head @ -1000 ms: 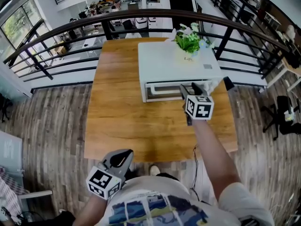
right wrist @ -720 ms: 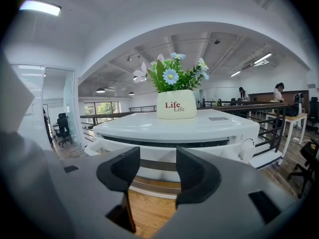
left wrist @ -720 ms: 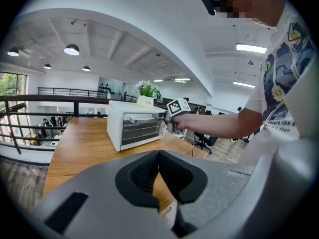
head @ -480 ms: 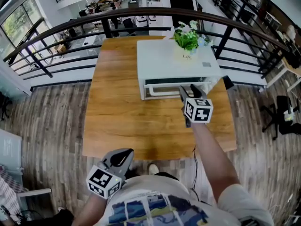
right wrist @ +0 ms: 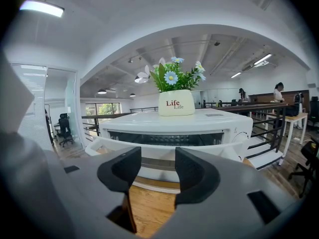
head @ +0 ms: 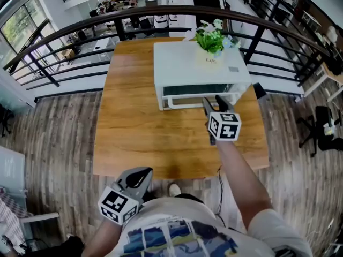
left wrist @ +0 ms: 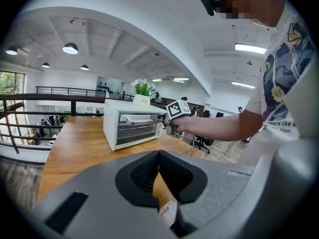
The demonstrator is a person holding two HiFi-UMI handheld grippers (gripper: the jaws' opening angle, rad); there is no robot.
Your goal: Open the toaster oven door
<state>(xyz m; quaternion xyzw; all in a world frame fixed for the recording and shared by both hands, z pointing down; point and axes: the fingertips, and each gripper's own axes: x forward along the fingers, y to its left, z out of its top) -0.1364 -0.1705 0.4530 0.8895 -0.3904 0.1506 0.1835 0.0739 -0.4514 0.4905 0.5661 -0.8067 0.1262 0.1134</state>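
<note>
A white toaster oven [head: 198, 68] stands at the far end of the wooden table [head: 139, 133]. Its door [right wrist: 149, 146] leans out a little at the top, and a dark gap shows above it. The white handle bar [head: 185, 101] runs along the door's front. My right gripper [head: 213, 100] is at the handle's right end with its jaws apart and closing. The door fills the space just beyond its pads [right wrist: 119, 171], and they press on nothing. My left gripper [head: 136, 174] hangs low by my body, off the table's near edge, shut and empty.
A white pot of flowers [head: 213, 58] sits on top of the oven [right wrist: 174, 121]. A dark metal railing [head: 80, 33] curves behind the table. Wood floor surrounds the table. Bare tabletop lies left of and in front of the oven.
The oven door has tipped outward, uncovering a dark gap at its top. My right gripper has drawn back slightly toward me. The left gripper has not moved.
</note>
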